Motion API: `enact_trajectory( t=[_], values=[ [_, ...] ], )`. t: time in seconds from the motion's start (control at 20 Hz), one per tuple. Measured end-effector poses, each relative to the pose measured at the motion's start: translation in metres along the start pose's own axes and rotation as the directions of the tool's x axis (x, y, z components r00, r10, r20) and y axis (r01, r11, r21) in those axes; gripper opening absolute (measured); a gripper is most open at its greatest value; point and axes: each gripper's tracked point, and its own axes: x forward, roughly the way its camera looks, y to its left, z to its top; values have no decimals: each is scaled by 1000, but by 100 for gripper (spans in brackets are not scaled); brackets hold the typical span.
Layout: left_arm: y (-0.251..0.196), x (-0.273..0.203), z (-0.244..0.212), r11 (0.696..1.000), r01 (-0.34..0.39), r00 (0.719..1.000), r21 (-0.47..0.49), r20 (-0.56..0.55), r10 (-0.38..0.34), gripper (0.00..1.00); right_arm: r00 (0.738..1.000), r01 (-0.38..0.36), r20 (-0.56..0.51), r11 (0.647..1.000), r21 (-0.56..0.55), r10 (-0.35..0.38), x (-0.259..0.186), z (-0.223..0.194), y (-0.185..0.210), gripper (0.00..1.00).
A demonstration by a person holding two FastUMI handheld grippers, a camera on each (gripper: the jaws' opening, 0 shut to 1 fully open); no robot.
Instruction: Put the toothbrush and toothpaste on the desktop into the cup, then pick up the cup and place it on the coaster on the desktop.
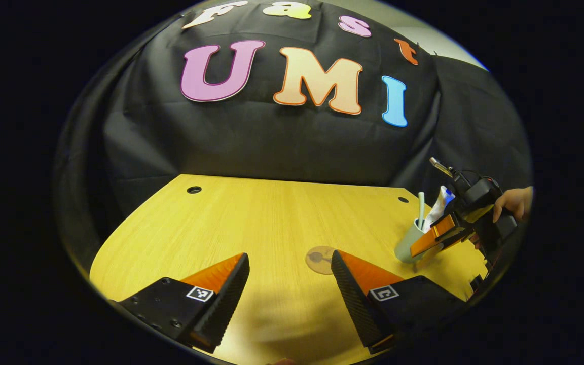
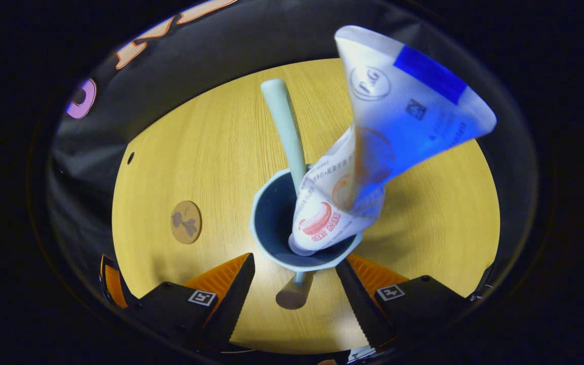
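1. Right gripper view is showing the cup (image 2: 277, 228) standing on the yellow wood-grain counter (image 2: 195, 152), sitting just ahead of the right hand-held gripper (image 2: 294, 276), between its two spread fingers; whether the fingers are touching the cup's wall cannot be told, so the jaws are reading as wide with the cup between them.
2. The toothbrush (image 2: 287, 126) is standing handle-up inside the cup, leaning against the far rim, and the toothpaste (image 2: 373, 147) is standing cap-down in the cup beside it, its flat crimped end tilting up and to the right.
3. The round coaster (image 2: 186, 222) is lying flat on the counter, well apart from the cup on its left in this view.
4. Left gripper view is showing the left hand-held gripper (image 1: 289, 284) hovering low over the counter with jaws wide and nothing between them; the coaster (image 1: 321, 259) is lying just ahead, between the fingertips.
5. Farther off to the right, a hand (image 1: 514, 203) is holding the right hand-held gripper (image 1: 431, 243), which is angling down to the cup (image 1: 407, 243).
6. The toothpaste is carrying small print and a round logo, too blurred to make out.
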Motion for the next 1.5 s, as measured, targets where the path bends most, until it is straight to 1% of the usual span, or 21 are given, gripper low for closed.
enact_trajectory(
  t=[0.05,0.1,0.15,0.2,0.25,0.35,0.4,0.45,0.6,0.7,0.75,0.8,0.85,0.9,0.95,1.15,1.2,1.25,1.3,1.35,1.5],
  values=[
    [4,-1,-2,1000,-2,1000,-1,-5,2,95,1000,11,-4,1000,-3,-11,3,2,-2,92],
    [9,-1,-1,1000,-9,1000,-2,-7,9,95,1000,16,-8,1000,-4,-16,5,3,-3,98],
    [12,-1,2,1000,-10,1000,-2,2,10,95,1000,17,-12,1000,-6,-17,7,3,-4,92],
    [15,-2,4,1000,-13,1000,-1,9,13,95,999,22,-23,1000,-9,-23,10,2,-6,98],
    [16,-2,4,1000,-15,1000,0,10,15,95,999,33,-34,999,-18,-33,13,0,-9,97],
    [21,-2,2,1000,-16,1000,-7,4,16,95,998,40,-53,998,-40,-42,15,-3,-13,83],
    [25,-1,0,1000,-20,1000,-14,-4,20,95,997,35,-63,998,-45,-38,18,-5,-14,68],
    [28,-1,-3,999,-28,1000,-23,-13,28,95,997,33,-75,998,-52,-36,16,-7,-16,67],
    [34,1,-5,998,-44,999,-40,-26,42,95,995,28,-91,995,-100,-37,10,-6,-18,29],
    [34,1,-7,998,-41,999,-39,-34,40,95,997,19,-77,991,-133,-30,14,-5,-20,31],
    [34,1,-7,998,-39,999,-38,-37,38,95,997,16,-73,990,-140,-27,15,-5,-19,27],
    [33,2,-7,999,-34,999,-38,-38,33,95,998,12,-64,989,-147,-22,15,-4,-17,31],
    [32,1,-6,999,-31,999,-38,-40,29,95,998,5,-60,988,-156,-15,14,-3,-16,31],
    [32,1,-5,999,-25,999,-38,-43,23,95,998,0,-57,987,-160,-9,13,-2,-14,27],
    [31,1,-4,999,-21,999,-38,-45,20,95,998,-5,-58,987,-161,-4,13,-4,-13,30],
    [33,2,-4,999,-18,999,-40,-51,16,95,999,-20,-47,981,-194,11,5,-1,-5,28],
    [34,3,-5,999,-17,998,-44,-53,15,95,999,-30,-43,979,-202,21,2,0,-2,24],
    [34,3,-5,999,-17,998,-49,-57,14,95,999,-39,-39,977,-208,32,-2,1,0,29],
    [34,3,-6,998,-16,998,-55,-61,13,95,998,-51,-39,975,-218,44,-2,3,0,24],
    [35,3,-7,998,-16,998,-63,-63,12,95,998,-59,-40,972,-229,51,-1,3,-2,28],
    [38,3,-10,996,-27,998,-84,-66,21,95,996,-89,-50,958,-272,78,-5,4,-6,29]
  ],
)
